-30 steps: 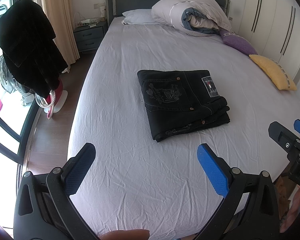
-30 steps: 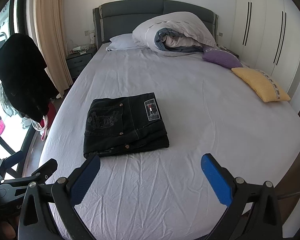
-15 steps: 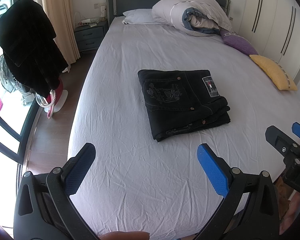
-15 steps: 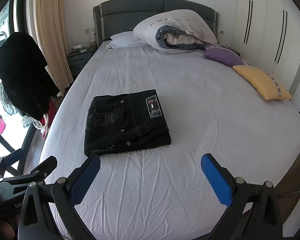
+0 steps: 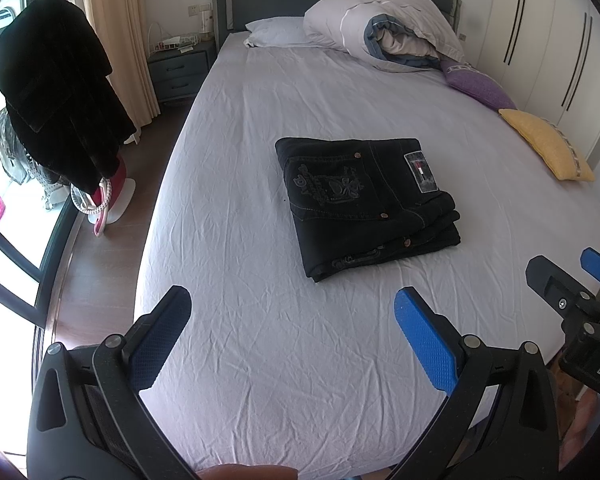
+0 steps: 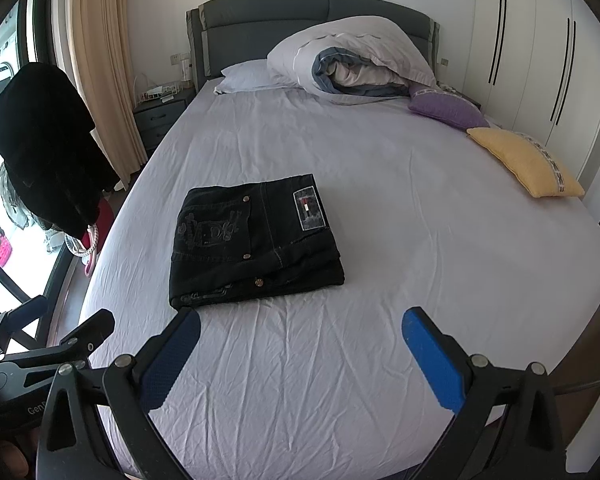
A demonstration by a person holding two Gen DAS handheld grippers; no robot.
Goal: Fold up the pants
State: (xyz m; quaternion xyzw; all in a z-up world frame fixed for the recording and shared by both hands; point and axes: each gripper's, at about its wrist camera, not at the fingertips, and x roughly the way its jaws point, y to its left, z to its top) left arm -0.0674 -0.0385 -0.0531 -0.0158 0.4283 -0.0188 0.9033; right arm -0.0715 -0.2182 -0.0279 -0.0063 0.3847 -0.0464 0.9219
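Both grippers, the left gripper (image 5: pixel 286 312) and the right gripper (image 6: pixel 300 332), hung with jaws spread wide and empty at the foot of the white-sheeted bed (image 5: pixel 340 360), one folded black denim pants bundle (image 6: pixel 254 244) lying ahead mid-mattress, apart from both, slightly nearer the right, its long axis crosswise.

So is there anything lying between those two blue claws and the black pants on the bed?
Nothing visible. Only bare, wrinkled sheet lies between the open left gripper, the open right gripper and the folded pants.
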